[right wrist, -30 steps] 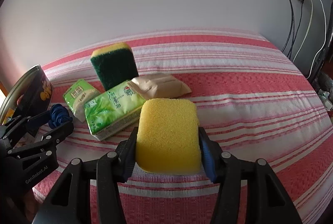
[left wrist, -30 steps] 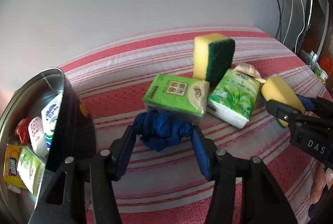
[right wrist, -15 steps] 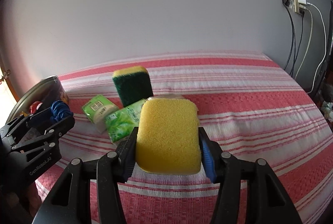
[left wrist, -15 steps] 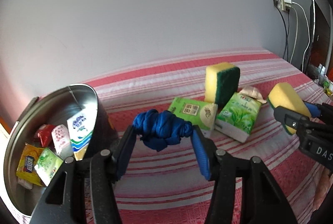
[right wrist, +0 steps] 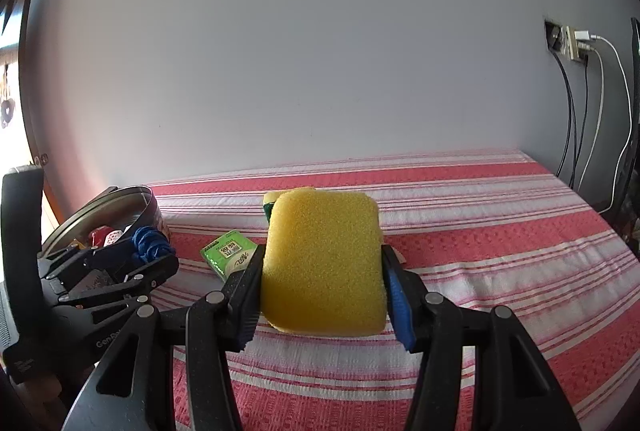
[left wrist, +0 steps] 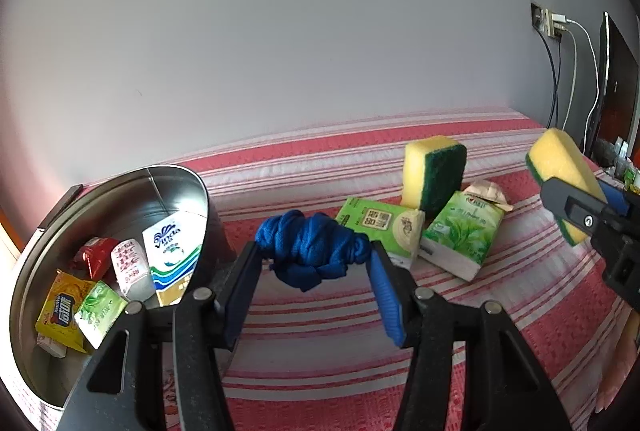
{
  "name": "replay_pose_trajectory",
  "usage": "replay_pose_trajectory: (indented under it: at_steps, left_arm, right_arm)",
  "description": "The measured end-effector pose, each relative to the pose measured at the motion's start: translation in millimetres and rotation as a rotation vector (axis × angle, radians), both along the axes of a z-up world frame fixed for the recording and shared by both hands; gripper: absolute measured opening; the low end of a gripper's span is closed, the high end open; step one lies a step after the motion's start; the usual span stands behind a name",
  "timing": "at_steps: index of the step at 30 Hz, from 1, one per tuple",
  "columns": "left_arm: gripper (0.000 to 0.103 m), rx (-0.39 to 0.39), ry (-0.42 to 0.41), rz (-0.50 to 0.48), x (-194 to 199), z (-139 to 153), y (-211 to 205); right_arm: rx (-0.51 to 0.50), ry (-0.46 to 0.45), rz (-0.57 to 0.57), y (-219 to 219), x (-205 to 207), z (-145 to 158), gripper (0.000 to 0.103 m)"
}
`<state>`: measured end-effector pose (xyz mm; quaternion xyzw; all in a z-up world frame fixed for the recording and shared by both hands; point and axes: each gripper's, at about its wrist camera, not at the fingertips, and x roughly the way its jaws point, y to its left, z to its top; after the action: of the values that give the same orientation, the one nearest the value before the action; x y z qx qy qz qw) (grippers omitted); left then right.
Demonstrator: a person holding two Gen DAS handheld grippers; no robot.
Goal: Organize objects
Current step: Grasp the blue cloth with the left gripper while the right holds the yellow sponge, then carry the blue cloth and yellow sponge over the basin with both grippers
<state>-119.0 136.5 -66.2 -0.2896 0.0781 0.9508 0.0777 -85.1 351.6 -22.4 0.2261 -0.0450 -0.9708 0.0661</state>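
Note:
My left gripper [left wrist: 314, 267] is shut on a knotted blue cloth [left wrist: 312, 249] and holds it above the striped bed, just right of a round metal tin [left wrist: 176, 183]. The tin holds several packets, among them a white tissue pack [left wrist: 170, 251] and a yellow packet [left wrist: 60, 311]. My right gripper [right wrist: 322, 271] is shut on a yellow sponge [right wrist: 322, 263] and holds it in the air. The sponge also shows in the left wrist view [left wrist: 560, 167]. The blue cloth shows at the left of the right wrist view [right wrist: 150, 243].
On the red and white striped bedcover [left wrist: 320, 343] lie a green tissue pack [left wrist: 378, 225], a second green tea-leaf pack [left wrist: 462, 239], an upright yellow and green sponge [left wrist: 434, 175] and a crumpled beige packet [left wrist: 488, 193]. Cables and a wall socket [right wrist: 568, 43] are at the right.
Both grippers have risen and drawn back from the pile with their loads. The left gripper has moved left toward the tin, which now shows more of its inside.

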Motion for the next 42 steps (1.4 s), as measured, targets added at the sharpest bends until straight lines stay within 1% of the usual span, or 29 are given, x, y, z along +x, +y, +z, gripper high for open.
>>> replay_pose_trajectory:
  at_steps: [10,16,25,30,35,38,42]
  left_arm:
    - [0.054,0.021,0.038,0.011,9,4,-6]
    - [0.054,0.035,0.063,0.024,14,6,-10]
    - [0.054,0.036,0.116,0.030,23,11,-12]
    - [0.054,0.046,0.136,0.042,27,12,-16]
    - [0.054,0.076,0.188,0.066,38,16,-24]
    - [0.054,0.078,0.218,0.072,44,18,-24]
    - [0.054,0.079,0.235,0.085,47,20,-25]
  right_arm:
    - [0.011,0.043,-0.012,2,7,3,0.056]
    - [0.036,0.090,-0.013,-1,15,7,0.056]
    - [0.045,0.110,-0.015,0,17,7,0.056]
    - [0.060,0.147,-0.024,-3,23,9,0.056]
    - [0.111,0.196,-0.025,-13,33,11,0.056]
    - [0.099,0.195,-0.029,-11,32,12,0.056]
    - [0.106,0.204,-0.030,-12,33,13,0.056]
